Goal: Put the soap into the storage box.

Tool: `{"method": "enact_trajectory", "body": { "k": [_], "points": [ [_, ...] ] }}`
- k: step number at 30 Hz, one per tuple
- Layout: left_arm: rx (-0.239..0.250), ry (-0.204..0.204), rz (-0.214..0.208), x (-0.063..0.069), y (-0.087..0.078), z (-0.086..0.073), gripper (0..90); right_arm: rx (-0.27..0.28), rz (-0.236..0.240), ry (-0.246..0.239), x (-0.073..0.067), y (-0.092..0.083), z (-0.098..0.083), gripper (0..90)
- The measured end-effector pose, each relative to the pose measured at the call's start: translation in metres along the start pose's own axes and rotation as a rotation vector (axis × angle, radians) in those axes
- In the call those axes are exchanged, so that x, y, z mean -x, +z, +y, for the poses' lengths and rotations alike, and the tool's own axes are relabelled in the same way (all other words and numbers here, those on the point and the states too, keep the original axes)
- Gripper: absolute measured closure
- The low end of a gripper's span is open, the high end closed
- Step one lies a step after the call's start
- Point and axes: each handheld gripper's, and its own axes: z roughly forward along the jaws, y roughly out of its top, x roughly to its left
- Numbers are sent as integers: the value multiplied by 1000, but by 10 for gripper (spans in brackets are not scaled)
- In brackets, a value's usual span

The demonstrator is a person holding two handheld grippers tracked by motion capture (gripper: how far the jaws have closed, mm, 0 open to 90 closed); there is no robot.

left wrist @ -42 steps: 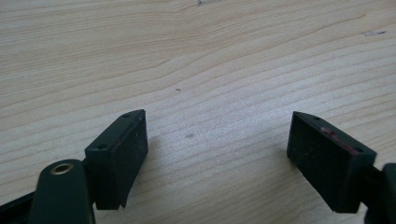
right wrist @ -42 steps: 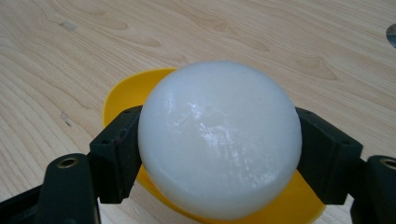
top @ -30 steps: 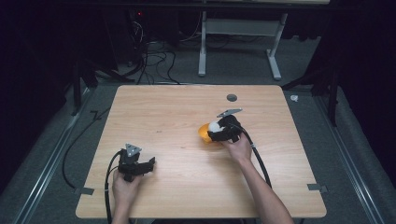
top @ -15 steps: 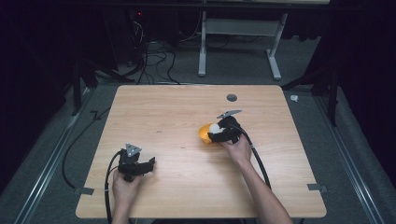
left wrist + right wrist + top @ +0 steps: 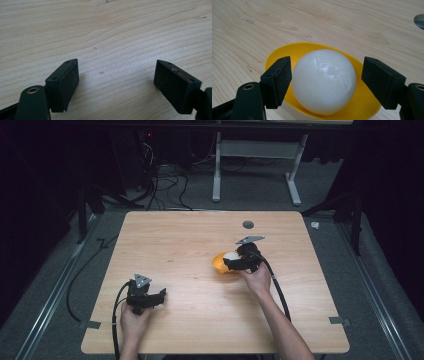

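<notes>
Right gripper (image 5: 325, 82) fingers (image 5: 277, 80) flank the white ball (image 5: 324, 80), closing in, left one at its surface, right one a gap off. Ball sits in yellow bowl (image 5: 287, 53) right of bench (image 5: 175, 250) centre. Left gripper (image 5: 116, 85) fingers spread wide over bare bench, near-left corner.

ball (image 5: 324, 81) in bowl (image 5: 287, 51), on table (image 5: 175, 250) right of centre
</notes>
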Motion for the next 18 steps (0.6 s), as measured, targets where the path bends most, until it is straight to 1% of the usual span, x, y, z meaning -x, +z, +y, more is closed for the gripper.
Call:
{"method": "enact_trajectory", "body": {
  "k": [3,6,9,18],
  "points": [
    [0,0,0,0,0,0,208,15,4,12,2,-5,0,255],
    [0,0,1,0,0,0,208,32,1,11,4,-10,0,271],
    [0,0,0,0,0,0,208,37,2,8,4,-12,0,287],
    [-1,0,-1,0,0,0,208,60,3,8,6,-21,1,295]
  ]
}}
